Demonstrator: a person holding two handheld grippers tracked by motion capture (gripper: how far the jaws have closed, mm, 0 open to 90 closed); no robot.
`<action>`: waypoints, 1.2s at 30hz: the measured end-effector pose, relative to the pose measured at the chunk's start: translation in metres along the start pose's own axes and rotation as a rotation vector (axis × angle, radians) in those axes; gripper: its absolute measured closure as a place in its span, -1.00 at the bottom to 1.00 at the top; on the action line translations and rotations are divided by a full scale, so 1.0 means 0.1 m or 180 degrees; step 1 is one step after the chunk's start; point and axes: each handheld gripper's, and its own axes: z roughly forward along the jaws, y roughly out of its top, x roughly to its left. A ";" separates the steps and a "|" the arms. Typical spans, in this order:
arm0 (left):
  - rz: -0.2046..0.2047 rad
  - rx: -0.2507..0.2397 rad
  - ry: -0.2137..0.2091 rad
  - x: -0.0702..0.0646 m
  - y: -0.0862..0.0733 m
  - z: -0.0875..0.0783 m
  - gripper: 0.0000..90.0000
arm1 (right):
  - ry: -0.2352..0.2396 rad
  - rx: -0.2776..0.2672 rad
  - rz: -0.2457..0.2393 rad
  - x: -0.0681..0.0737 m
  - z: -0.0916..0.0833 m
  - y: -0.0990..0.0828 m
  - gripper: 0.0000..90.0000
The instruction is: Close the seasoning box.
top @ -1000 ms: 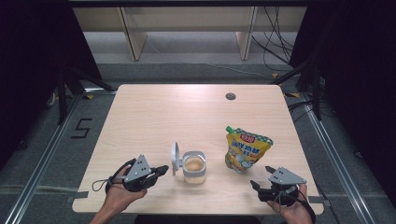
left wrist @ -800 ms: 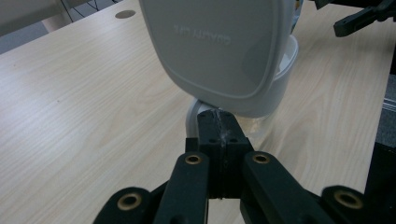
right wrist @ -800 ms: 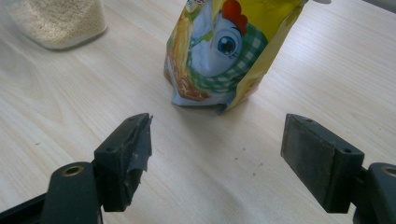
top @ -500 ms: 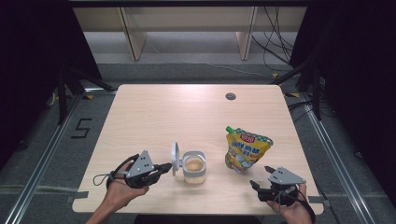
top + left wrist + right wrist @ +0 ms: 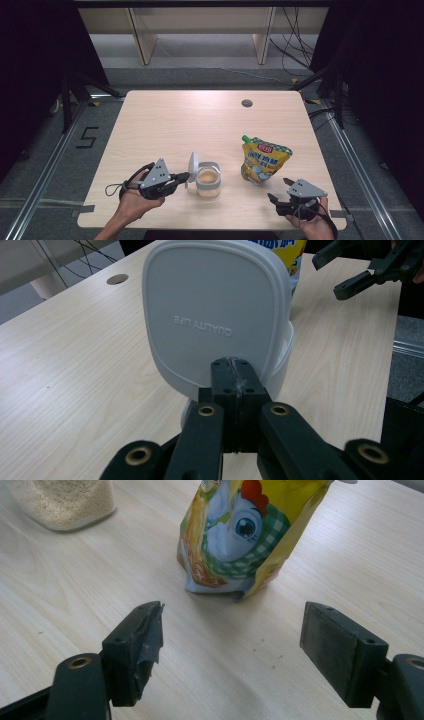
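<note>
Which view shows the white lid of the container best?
The left gripper view: the lid stands large and upright, its raised lettering readable. The high view shows it small and nearly edge-on beside the container. The right gripper view catches just the container's grain-filled corner.

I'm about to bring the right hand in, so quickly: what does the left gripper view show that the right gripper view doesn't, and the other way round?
Left gripper view: the white lid standing up, the left gripper shut at its lower edge, the open right gripper beyond, and a hole in the table. Right gripper view: grains in the jar, the chicken picture on the pouch, and nothing between the jaws. Both: the pouch and the table.
</note>
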 end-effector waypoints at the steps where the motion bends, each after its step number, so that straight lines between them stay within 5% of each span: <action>1: 0.0046 0.0003 -0.0025 0.00 0.01 0.01 0.98 | -0.0002 -0.0003 0.0000 0.00 0.00 0.00 -0.42; 12: -0.0081 -0.0091 0.0053 0.03 0.00 -0.11 0.92 | 0.0006 -0.0010 -0.0016 0.00 0.00 0.00 -0.41; 25: -0.0381 -0.0132 0.0057 0.10 -0.10 -0.16 0.12 | -0.0042 -0.0029 -0.0012 0.00 0.00 0.00 -0.41; 36: -0.0473 -0.0062 0.0099 0.12 -0.36 -0.22 -0.14 | -0.0038 -0.0010 -0.0004 0.01 0.00 0.00 -0.41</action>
